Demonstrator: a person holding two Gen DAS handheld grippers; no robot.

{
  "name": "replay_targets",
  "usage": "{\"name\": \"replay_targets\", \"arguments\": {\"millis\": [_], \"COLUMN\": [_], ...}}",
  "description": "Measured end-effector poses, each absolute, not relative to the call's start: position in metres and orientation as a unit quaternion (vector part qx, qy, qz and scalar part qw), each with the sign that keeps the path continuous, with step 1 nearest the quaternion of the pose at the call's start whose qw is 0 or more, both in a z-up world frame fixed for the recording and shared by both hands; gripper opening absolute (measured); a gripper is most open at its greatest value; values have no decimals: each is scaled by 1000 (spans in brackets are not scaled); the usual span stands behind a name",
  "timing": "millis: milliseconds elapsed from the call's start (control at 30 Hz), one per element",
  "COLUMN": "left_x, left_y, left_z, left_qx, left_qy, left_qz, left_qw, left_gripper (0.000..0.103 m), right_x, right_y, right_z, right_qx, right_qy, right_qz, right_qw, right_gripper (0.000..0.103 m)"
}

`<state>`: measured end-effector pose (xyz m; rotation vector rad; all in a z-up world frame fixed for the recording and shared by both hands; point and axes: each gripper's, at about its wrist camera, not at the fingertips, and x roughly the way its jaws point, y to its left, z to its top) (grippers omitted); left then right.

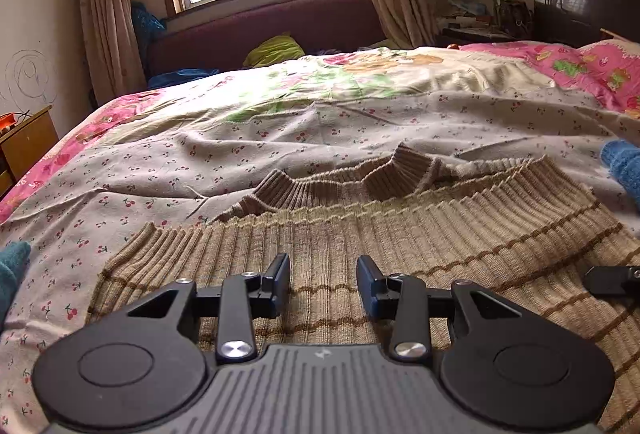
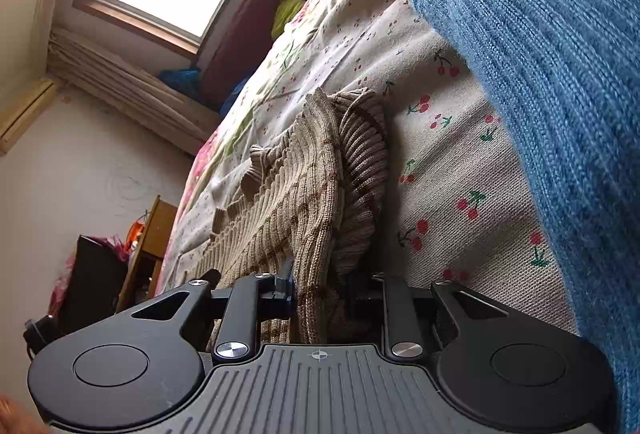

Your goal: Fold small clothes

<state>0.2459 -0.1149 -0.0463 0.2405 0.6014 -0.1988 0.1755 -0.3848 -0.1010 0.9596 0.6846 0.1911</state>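
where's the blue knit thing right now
The blue knit lies on the cherry-print sheet, right of the tan striped sweater in the right wrist view.

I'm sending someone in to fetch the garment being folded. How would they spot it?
On the bed, near its cherry-print edge, lies a ribbed tan sweater with thin brown stripes. The blue knit beside it is plain; only the sweater is pinched in the right gripper.

No legible text, label, brand or number on anything in view.
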Motion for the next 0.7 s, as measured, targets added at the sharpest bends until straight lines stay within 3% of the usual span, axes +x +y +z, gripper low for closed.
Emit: {"name": "replay_targets", "arguments": {"millis": [100, 700], "left_x": [242, 182], "left_y": [-118, -111], "left_z": [-64, -47], "left_qx": [129, 170], "left_qy": [290, 261], "left_qz": [-93, -119], "left_qw": [944, 943], "left_gripper": [48, 46], "right_x": [174, 171], "right_y": [-385, -380], "right_z": [-100, -99], "right_qx": [446, 438], "right_qy": [323, 320], "right_qz": [91, 85], "right_qw": [830, 836], "right_gripper": [22, 21]}}
